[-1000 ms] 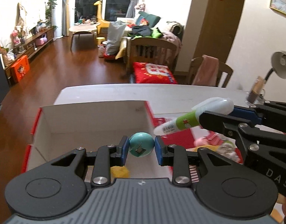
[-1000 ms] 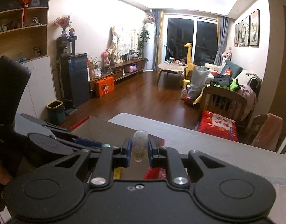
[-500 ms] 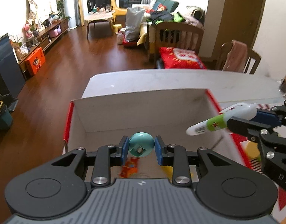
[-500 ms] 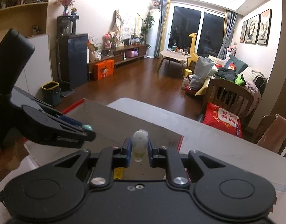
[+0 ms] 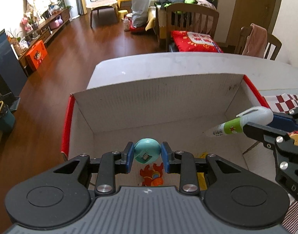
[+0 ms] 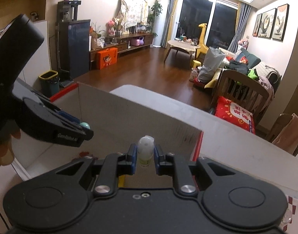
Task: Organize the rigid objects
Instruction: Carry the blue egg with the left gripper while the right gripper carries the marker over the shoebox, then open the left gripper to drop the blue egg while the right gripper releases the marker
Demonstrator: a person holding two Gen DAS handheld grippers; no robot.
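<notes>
Left gripper [image 5: 147, 154] clamps teal ball [image 5: 147, 153] | right gripper [image 6: 145, 157] pinches glue stick [image 6: 145, 150] over cardboard box [image 5: 160, 101] | risk: ball bouncing out if released high.

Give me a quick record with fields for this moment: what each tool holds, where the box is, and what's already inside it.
left tool: shut on teal ball, above the open box
right tool: shut on white and green tube, tip pointing over the box
box: open cardboard box with red edges, on white table
inside box: red toy figure on the floor, a yellow item partly hidden
beside box: red and white checked cloth
</notes>
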